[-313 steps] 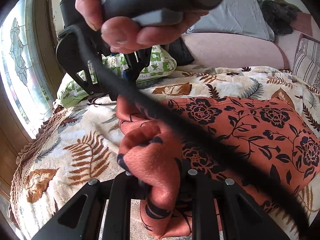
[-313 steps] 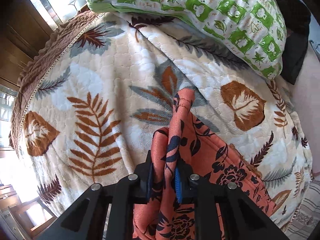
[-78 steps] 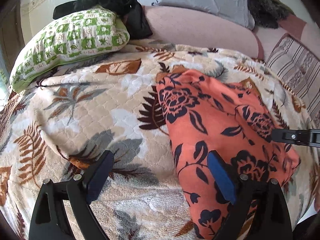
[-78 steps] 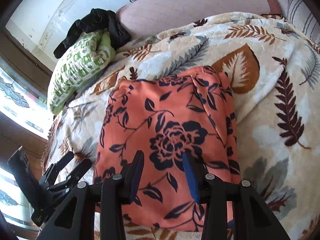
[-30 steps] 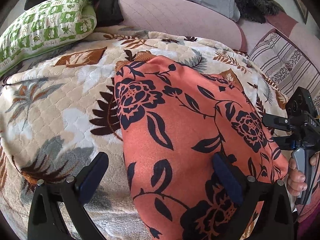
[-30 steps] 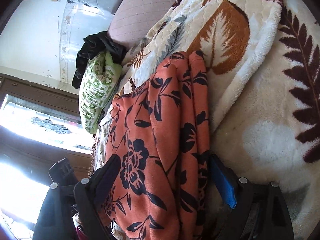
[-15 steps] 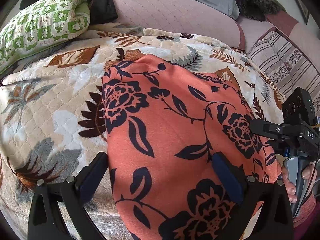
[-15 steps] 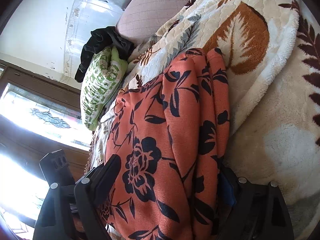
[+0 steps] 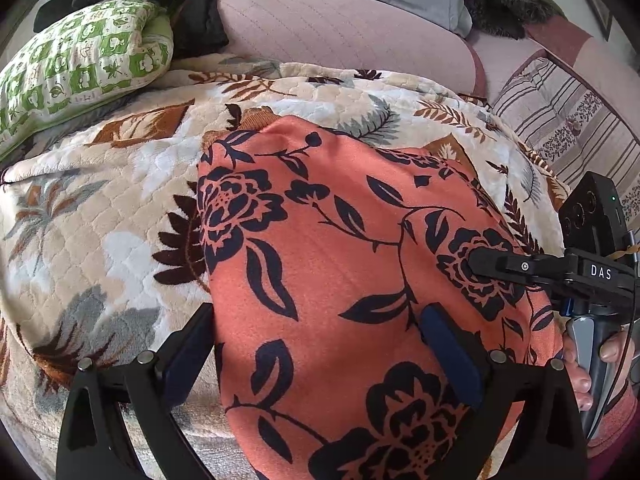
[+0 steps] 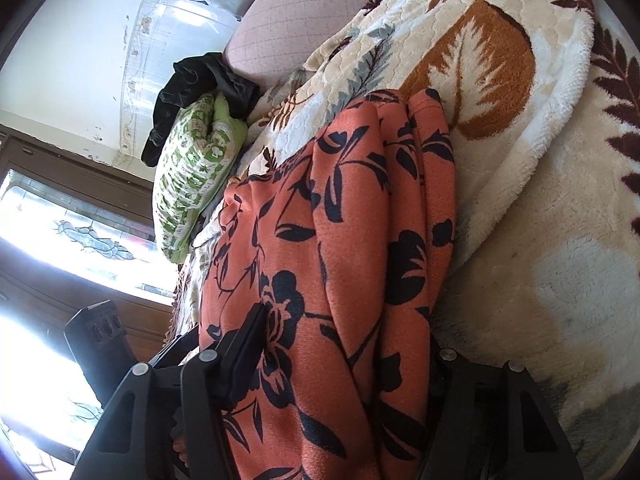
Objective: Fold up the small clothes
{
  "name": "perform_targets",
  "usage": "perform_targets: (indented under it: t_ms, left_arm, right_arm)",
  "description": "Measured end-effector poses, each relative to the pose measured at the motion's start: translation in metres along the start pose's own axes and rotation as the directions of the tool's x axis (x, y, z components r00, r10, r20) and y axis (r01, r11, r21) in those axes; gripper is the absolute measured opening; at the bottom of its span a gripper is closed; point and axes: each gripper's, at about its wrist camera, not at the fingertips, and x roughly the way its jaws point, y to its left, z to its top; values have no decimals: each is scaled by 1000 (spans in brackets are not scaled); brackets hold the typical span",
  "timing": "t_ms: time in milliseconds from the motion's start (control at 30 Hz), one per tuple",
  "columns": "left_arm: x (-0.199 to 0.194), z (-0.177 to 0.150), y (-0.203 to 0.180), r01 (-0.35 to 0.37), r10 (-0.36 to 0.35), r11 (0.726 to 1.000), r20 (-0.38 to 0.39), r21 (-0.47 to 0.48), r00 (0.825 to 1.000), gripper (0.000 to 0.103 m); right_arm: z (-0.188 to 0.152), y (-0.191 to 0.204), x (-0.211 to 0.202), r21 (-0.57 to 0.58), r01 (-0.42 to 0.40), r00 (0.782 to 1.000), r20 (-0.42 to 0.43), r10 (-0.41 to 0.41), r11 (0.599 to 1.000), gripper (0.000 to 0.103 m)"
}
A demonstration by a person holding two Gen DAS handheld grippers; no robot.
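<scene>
The orange cloth (image 9: 340, 280) with dark flowers lies partly folded on the leafy blanket (image 9: 100, 220) on the bed, well away from the green pillow (image 9: 80, 60). The left gripper (image 9: 320, 356) has its fingers spread wide over the near edge of the cloth, one on each side, and they do not squeeze it; the right gripper (image 10: 344, 364) has just been closing its fingers on the thick folded edge and looks to be pinching it. The folded layers are thick and soft, so if the fingers catch only the top ones, the rest could slip out and the fold could come apart.
</scene>
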Motion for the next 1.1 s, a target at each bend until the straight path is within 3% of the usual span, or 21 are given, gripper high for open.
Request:
perform_targets:
  t_ms: [233, 333, 700, 1100]
  left_arm:
    - [0, 0, -1, 5, -5, 1000, 3, 3, 1000, 96]
    - [-2, 1, -1, 1, -1, 1000, 13, 6, 1000, 90]
    - [-14, 3, 7, -14, 15, 1000, 71, -10, 997, 55]
    - [-24, 1, 12, -14, 16, 1000, 87, -26, 996, 47]
  right_arm:
    - [0, 0, 0, 1, -4, 1000, 1, 4, 1000, 63]
    - [-1, 2, 1, 0, -13, 1000, 2, 13, 1000, 63]
    - [-2, 5, -1, 27, -16, 1000, 23, 15, 999, 60]
    - [-3, 23, -9, 20, -15, 998, 69, 13, 1000, 58]
